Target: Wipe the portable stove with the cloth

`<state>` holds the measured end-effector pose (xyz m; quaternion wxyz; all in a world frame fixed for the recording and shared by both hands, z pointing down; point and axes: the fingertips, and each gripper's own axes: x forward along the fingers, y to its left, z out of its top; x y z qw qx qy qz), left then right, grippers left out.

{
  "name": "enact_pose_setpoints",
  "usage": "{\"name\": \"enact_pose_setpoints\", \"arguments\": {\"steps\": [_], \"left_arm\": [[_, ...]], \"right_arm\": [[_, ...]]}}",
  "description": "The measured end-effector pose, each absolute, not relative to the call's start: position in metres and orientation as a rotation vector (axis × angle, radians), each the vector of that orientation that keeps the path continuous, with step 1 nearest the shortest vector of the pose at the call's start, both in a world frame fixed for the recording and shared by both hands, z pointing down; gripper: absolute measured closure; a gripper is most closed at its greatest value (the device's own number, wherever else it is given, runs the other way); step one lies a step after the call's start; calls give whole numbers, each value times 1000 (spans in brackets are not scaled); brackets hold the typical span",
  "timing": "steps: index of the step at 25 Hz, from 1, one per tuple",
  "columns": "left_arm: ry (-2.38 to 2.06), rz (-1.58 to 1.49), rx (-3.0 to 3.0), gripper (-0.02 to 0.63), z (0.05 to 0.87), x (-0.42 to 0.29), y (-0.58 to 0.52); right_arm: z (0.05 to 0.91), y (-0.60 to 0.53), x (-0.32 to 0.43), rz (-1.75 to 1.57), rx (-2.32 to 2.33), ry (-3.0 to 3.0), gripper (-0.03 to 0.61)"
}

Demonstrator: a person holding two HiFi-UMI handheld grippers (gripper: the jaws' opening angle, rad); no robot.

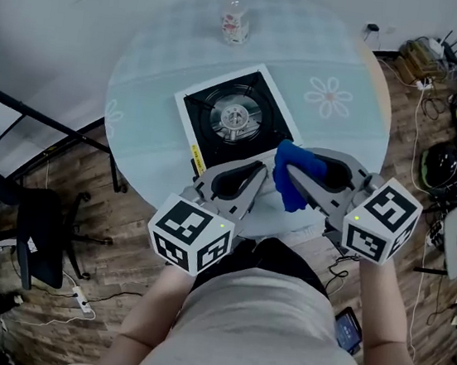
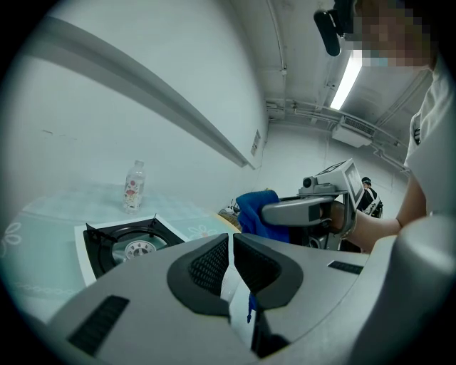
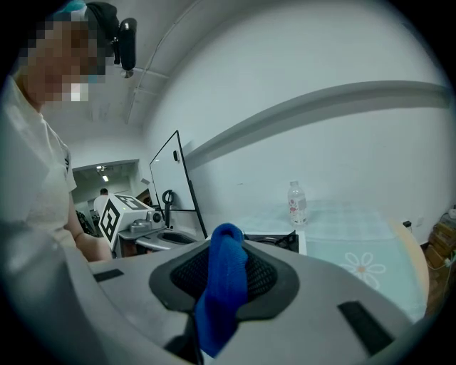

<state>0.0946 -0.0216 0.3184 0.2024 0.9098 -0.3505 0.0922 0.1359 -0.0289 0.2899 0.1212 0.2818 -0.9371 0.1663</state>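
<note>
The portable stove is black with a round burner and lies on a white sheet on the round table. It also shows in the left gripper view and the right gripper view. My right gripper is shut on the blue cloth, held above the stove's near right corner. The cloth hangs folded between its pads. My left gripper is just left of it, over the stove's near edge, shut with nothing in it. From there I see the cloth to the right.
A small plastic bottle stands at the table's far side, beyond the stove. A black chair is on the floor at the left. Cables and gear lie on the floor to the right. A phone is near my right side.
</note>
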Motion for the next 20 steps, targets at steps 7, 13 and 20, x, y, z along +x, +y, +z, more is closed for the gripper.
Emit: {"name": "enact_pose_setpoints", "arguments": {"steps": [7,13,20], "left_arm": [[-1000,230,2512,575,320,87,-24],[-1005,227,2490,575,325,82,-24],[-975,237,2457,575,333,85,-22]], "right_arm": [[300,-24,134,458,767,-2692,477],[302,-22,130,445,743,-2696,477],[302,-23,130,417,748,-2684,477]]}}
